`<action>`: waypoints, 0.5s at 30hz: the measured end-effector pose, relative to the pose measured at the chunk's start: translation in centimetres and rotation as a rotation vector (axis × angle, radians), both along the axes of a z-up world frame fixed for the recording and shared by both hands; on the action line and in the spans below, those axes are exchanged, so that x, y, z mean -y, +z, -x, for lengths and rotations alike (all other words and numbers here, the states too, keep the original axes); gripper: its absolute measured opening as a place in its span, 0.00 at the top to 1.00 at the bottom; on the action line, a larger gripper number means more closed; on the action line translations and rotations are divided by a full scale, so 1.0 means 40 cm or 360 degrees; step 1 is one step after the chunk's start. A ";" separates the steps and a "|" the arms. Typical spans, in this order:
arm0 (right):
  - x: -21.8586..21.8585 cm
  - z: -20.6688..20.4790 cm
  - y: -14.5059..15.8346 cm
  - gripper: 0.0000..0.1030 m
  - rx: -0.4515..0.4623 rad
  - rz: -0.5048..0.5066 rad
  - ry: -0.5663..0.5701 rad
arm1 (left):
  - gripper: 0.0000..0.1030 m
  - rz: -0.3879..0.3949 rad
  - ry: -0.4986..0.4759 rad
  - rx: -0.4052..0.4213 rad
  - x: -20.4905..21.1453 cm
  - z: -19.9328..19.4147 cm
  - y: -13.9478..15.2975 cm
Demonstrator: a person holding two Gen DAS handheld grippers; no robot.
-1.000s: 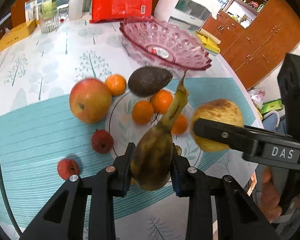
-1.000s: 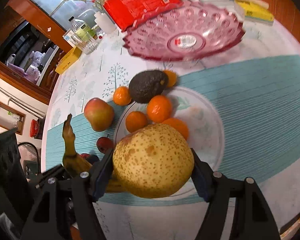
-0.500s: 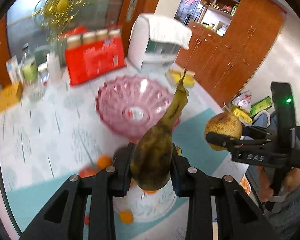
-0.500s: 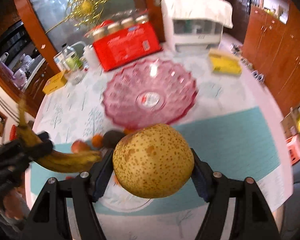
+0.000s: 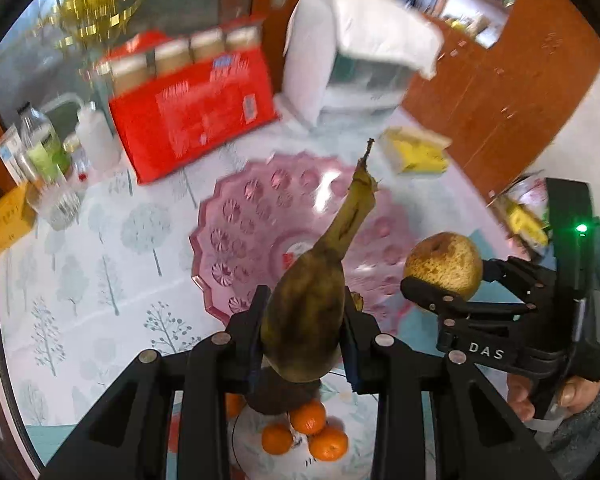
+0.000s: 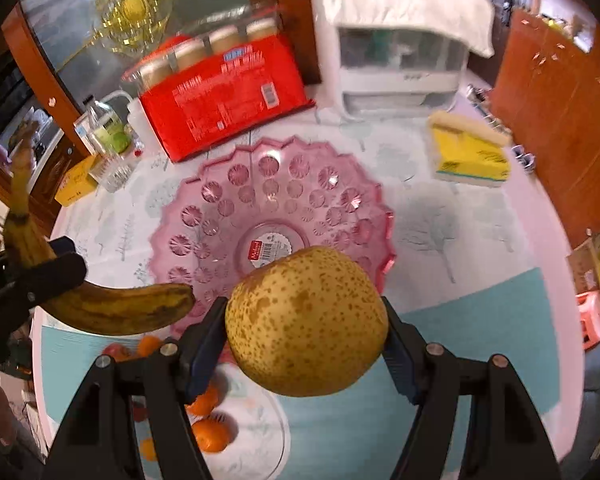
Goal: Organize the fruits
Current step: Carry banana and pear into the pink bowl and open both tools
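My left gripper (image 5: 302,330) is shut on a brown-spotted banana (image 5: 320,280), its stem pointing up over the pink glass bowl (image 5: 236,216). My right gripper (image 6: 306,330) is shut on a speckled yellow pear (image 6: 306,320), held in the air just in front of the pink bowl (image 6: 228,200). From the left wrist view the pear (image 5: 444,264) and right gripper (image 5: 440,280) hang to the right of the bowl. From the right wrist view the banana (image 6: 112,308) and left gripper (image 6: 32,276) sit at the left. Several oranges (image 5: 308,432) and a dark avocado (image 5: 280,396) lie on a white plate (image 5: 360,440) below.
Behind the bowl stand a red package (image 6: 224,92), a white appliance (image 6: 396,60) and a yellow box (image 6: 468,152). Bottles and a glass (image 5: 48,168) crowd the back left. A hand (image 5: 540,396) holds the right gripper. A small red fruit (image 6: 114,350) lies by the plate.
Both grippers have risen and moved forward from over the plate toward the pink bowl, carrying the banana and the pear. The plate of oranges has dropped to the bottom of both views.
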State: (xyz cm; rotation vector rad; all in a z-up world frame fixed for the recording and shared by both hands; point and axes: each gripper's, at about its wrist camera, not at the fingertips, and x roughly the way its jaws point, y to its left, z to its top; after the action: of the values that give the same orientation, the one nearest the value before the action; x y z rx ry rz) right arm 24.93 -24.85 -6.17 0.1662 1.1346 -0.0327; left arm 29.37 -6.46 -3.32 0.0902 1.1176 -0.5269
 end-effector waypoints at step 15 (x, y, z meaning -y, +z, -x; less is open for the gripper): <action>-0.026 -0.120 -0.222 0.29 0.0019 0.0078 0.0142 | 0.57 -0.0340 0.0035 -0.0124 0.105 -0.190 -0.235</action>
State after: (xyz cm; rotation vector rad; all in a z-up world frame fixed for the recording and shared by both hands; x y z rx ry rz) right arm 29.74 -23.79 -15.07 0.0722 1.1273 0.0196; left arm 36.96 -10.68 -12.72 0.2449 1.2474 -0.3929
